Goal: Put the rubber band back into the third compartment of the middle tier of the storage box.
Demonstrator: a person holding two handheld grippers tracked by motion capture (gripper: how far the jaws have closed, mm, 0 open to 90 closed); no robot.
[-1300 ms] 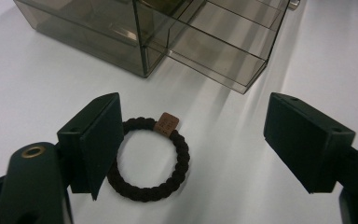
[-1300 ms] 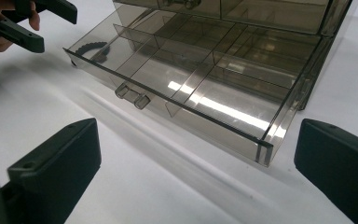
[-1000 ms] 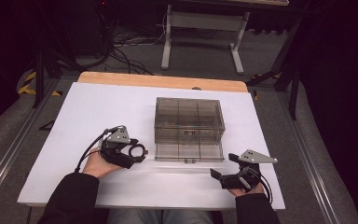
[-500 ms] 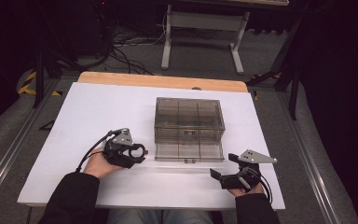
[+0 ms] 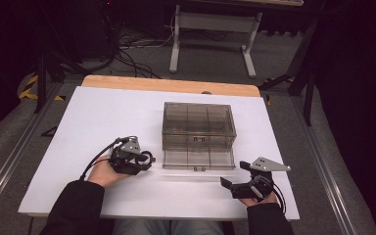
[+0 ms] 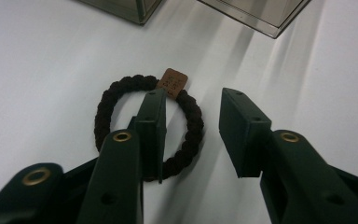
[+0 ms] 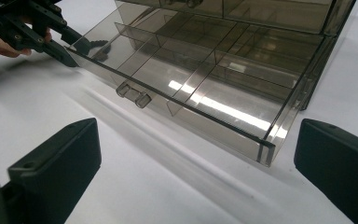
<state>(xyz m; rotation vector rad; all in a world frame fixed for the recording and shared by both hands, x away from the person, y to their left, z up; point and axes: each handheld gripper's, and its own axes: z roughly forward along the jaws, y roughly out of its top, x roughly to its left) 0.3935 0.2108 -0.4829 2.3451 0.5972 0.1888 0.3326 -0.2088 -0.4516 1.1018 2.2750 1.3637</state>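
Note:
A dark brown braided hair tie point(image 6: 103, 105) with a small brown tag lies flat on the white table point(image 5: 93, 117), left of a smoky clear drawer box point(image 5: 198, 122). My left gripper point(image 6: 193, 100) is down over the hair tie. One jaw stands inside the ring and the other outside it, so the ring's right side lies between them. The jaws have just been closing, but the pads do not press on the band. The box's bottom drawer point(image 7: 205, 88) is pulled out, with empty compartments. My right gripper point(image 7: 196, 154) stands wide open before the drawer's front corner.
The left gripper point(image 5: 147, 159) and right gripper point(image 5: 235, 174) sit near the table's front edge, either side of the open drawer point(image 5: 198, 159). A wooden strip point(image 5: 171, 85) runs along the far edge. Beyond it is a floor with cables and a metal stand.
The left gripper's jaws stand closer together around the hair tie's side than before. Both hands, the box and the drawer have kept their places.

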